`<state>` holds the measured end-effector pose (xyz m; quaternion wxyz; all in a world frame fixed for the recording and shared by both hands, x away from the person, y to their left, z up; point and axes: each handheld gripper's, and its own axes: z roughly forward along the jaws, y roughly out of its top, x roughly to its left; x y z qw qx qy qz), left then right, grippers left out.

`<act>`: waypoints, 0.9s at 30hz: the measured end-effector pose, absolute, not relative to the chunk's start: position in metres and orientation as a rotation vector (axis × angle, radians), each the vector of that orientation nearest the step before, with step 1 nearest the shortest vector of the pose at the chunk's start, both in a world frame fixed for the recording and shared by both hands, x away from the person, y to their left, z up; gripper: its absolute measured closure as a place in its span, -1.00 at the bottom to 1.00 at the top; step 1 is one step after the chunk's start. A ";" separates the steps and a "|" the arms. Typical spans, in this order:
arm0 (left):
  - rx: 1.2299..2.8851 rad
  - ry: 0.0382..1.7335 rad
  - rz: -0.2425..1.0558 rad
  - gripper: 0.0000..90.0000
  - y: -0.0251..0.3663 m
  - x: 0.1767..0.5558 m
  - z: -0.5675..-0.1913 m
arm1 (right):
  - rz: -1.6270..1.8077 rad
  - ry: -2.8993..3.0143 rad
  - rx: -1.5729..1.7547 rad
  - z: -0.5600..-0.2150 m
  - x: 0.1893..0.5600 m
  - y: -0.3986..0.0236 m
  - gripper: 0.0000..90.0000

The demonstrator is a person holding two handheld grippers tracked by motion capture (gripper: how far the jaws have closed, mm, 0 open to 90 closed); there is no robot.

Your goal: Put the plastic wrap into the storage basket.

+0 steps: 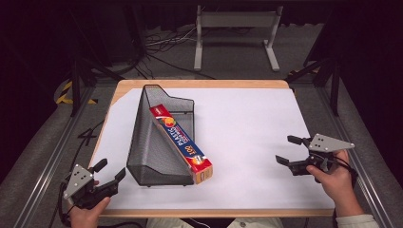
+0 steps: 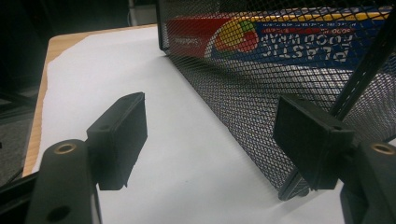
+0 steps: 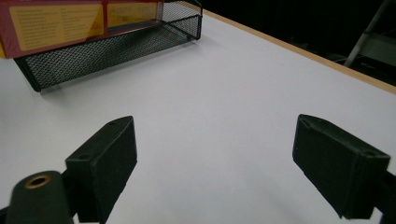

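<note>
The box of plastic wrap (image 1: 183,145) lies slanted in the black mesh basket (image 1: 152,142) on the white surface (image 1: 247,128); the left hand-held gripper (image 1: 110,172) hovers just beside the basket, jaws apart and empty; the right hand-held gripper (image 1: 285,149) stands well apart, jaws wide, holding nothing.

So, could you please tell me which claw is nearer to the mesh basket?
Left. The left claw sits just beside the mesh basket; the right claw is farther off.

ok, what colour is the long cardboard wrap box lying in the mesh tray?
Red and blue, with an orange end; the long cardboard wrap box shows best in the high view.
</note>
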<state>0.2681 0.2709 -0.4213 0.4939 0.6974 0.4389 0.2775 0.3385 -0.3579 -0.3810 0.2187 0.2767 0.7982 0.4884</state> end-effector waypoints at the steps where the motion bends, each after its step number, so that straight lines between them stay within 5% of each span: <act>1: 1.691 1.065 0.672 -0.40 0.271 0.268 -0.421 | 1.354 2.211 0.766 -0.383 0.338 -0.358 -0.68; 27: 1.699 1.048 0.669 -0.41 0.271 0.269 -0.422 | 1.319 2.347 0.835 -0.437 0.335 -0.359 -0.68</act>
